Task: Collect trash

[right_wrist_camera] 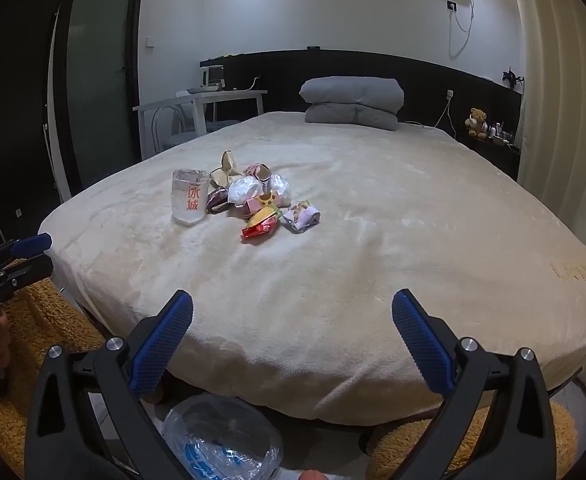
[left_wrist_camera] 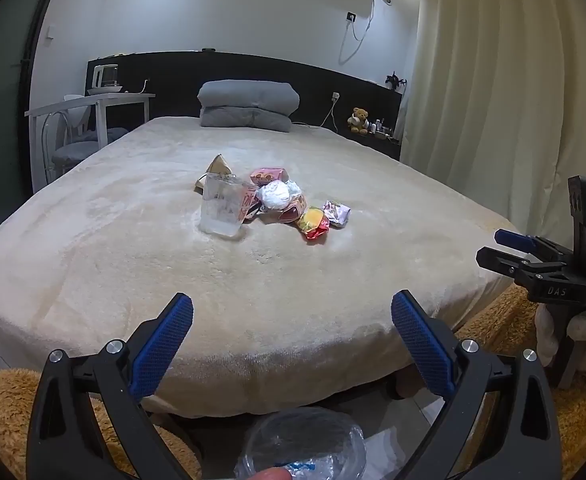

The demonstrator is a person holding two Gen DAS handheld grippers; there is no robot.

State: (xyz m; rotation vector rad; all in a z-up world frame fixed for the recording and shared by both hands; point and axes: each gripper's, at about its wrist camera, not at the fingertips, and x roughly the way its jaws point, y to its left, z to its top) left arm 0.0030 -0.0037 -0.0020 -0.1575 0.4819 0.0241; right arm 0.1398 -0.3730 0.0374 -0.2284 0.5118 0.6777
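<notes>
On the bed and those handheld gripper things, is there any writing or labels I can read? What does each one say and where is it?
"冰城" in red, down the clear plastic cup.
"DAS" on the black body of the right gripper, seen from the left wrist view.
Faint gold lettering on the bed cover's right edge: too blurred to read.
Print on the snack wrappers: too small to read.
Blue print on the clear bag on the floor: unreadable.
</notes>
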